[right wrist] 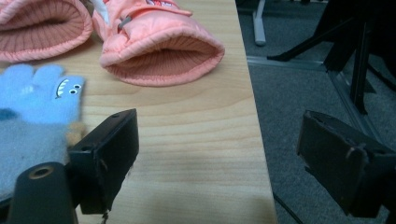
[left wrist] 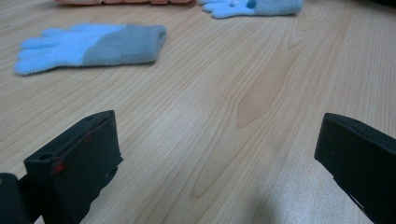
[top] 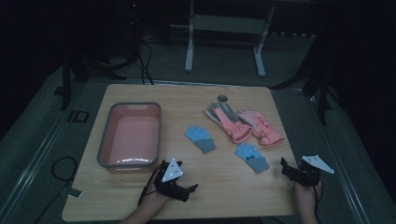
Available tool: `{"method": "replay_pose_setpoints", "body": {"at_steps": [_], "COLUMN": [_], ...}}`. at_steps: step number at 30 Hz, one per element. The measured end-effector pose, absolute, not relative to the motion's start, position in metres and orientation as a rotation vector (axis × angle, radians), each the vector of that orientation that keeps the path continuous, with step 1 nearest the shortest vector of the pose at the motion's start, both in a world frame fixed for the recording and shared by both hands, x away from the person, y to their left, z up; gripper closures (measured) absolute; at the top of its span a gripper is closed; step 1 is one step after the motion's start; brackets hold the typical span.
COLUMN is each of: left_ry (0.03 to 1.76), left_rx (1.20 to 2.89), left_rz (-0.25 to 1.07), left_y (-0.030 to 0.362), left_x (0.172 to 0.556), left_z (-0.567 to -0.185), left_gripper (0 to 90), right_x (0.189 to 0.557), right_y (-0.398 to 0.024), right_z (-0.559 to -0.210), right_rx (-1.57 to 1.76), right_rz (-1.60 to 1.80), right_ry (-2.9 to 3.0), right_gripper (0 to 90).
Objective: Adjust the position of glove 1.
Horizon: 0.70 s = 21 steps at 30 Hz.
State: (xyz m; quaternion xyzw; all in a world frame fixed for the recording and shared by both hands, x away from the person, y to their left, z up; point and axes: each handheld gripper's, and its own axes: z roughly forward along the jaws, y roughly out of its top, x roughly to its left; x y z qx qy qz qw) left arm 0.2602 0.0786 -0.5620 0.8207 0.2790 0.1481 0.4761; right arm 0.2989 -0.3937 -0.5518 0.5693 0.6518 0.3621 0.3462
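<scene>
Wooden table (top: 140, 200); both grippers sit at its near edge, nothing held.

Left gripper (top: 189, 189): near edge, left of centre, just in front of the tub's near right corner; jaws spread wide and empty; bare wood between them in the left gripper view (left wrist: 219, 154).

Right gripper (top: 286, 168): near right corner, partly over the table's right edge; jaws wide apart, empty; in the right gripper view (right wrist: 217, 154) one jaw sits over the wood, the other over the grey floor past the edge.

Blue-and-grey knit glove (top: 200, 138): flat, mid-table, right of the tub; lies ahead of the left gripper, well apart (left wrist: 88, 46).

Second blue knit glove (top: 251, 157), printed with a small shark face: toward the near right, between the two grippers and closer to the right one; in the right gripper view (right wrist: 32, 121) it lies just beside that gripper's left jaw, contact not clear.

Pink padded gloves: one (top: 229, 122) grey-palmed, one (top: 261, 127) just right of it, side by side, toward the far right; cuffs open toward the right gripper (right wrist: 161, 51).

Pink tub with grey rim (top: 106, 140): left half of the table, empty.

Small dark round disc (top: 222, 98): near the far edge, centre.
</scene>
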Motion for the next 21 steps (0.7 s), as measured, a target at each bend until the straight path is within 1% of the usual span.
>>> {"method": "replay_pose_setpoints", "body": {"at_steps": [8,11,15,17,21], "left_ry": [0.688,0.683,0.679,0.681,0.677], "left_rx": [2.004,2.004,2.007,2.006,2.011], "left_rz": [0.345,0.347,0.341,0.341,0.341], "left_y": [0.080,0.079,0.079,0.079,0.079], "left_x": [0.262,0.261,0.261,0.261,0.261], "left_z": [-0.562,-0.562,-0.562,-0.562,-0.562], "left_gripper": [0.3,0.3,0.3,0.3,0.3], "right_x": [0.299,0.302,0.306,0.308,0.315], "right_y": [-0.393,-0.392,-0.397,-0.396,-0.387], "right_z": [-0.548,-0.543,-0.529,-0.521,-0.503], "right_rx": [1.512,1.542,1.621,1.604,1.609], "right_rz": [0.922,0.871,0.968,0.955,0.940], "right_ry": [1.758,1.816,1.914,1.932,1.973], "right_gripper": [11.8,13.1,15.2,13.3,12.0]}}
